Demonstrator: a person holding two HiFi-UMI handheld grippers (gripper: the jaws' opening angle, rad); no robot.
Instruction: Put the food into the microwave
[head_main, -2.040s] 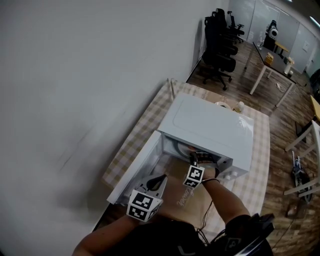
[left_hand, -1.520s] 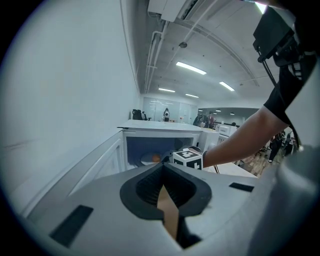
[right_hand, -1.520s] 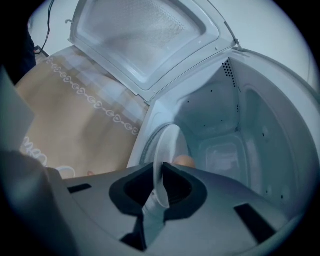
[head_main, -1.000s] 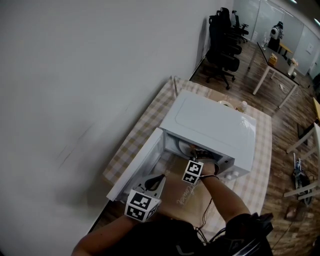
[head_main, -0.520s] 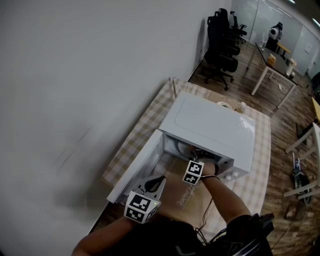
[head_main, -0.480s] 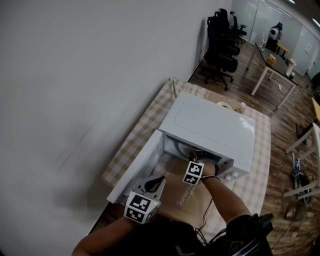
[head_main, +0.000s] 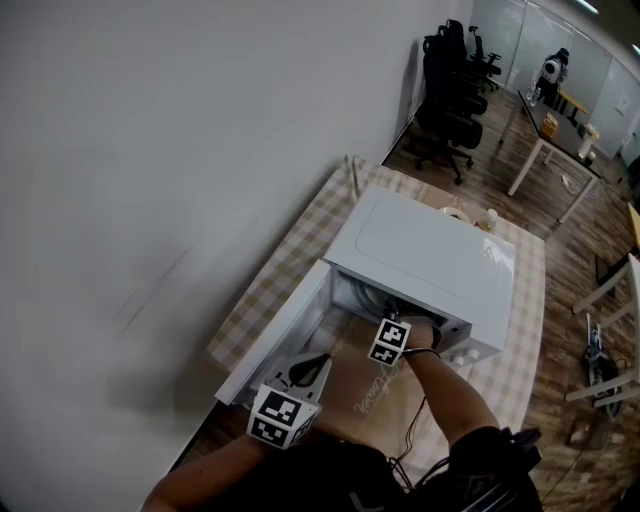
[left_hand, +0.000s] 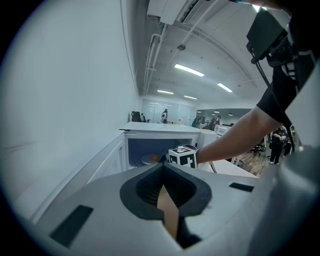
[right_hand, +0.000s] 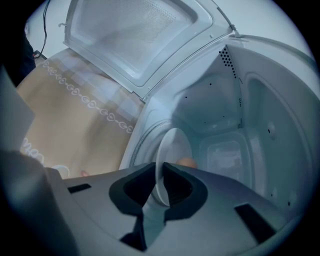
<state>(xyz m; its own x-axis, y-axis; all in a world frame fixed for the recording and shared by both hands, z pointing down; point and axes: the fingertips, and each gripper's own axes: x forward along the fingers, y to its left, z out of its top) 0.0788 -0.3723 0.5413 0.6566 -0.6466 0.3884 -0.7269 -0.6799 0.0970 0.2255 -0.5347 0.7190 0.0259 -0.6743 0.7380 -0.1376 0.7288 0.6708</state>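
The white microwave (head_main: 420, 255) stands on the table with its door (head_main: 275, 335) swung open to the left. My right gripper (right_hand: 161, 172) reaches into the cavity. Its jaws are closing, and the rim of a white plate (right_hand: 175, 150) stands between the pads, which press on it. An orange piece of food (right_hand: 187, 162) lies on the plate over the turntable. In the head view only the right gripper's marker cube (head_main: 389, 341) shows at the oven's mouth. My left gripper (head_main: 322, 360) hangs shut and empty by the door's lower edge, pointing at the oven (left_hand: 160, 135).
A checked cloth covers the table (head_main: 300, 240), and a tan mat (head_main: 370, 400) lies in front of the oven. Small items (head_main: 470, 215) sit behind the microwave. A wall runs along the left. Office chairs (head_main: 450, 70) and desks stand far back.
Hardly anything differs: the right gripper stays in the microwave's mouth with the plate, and the left gripper keeps still by the open door.
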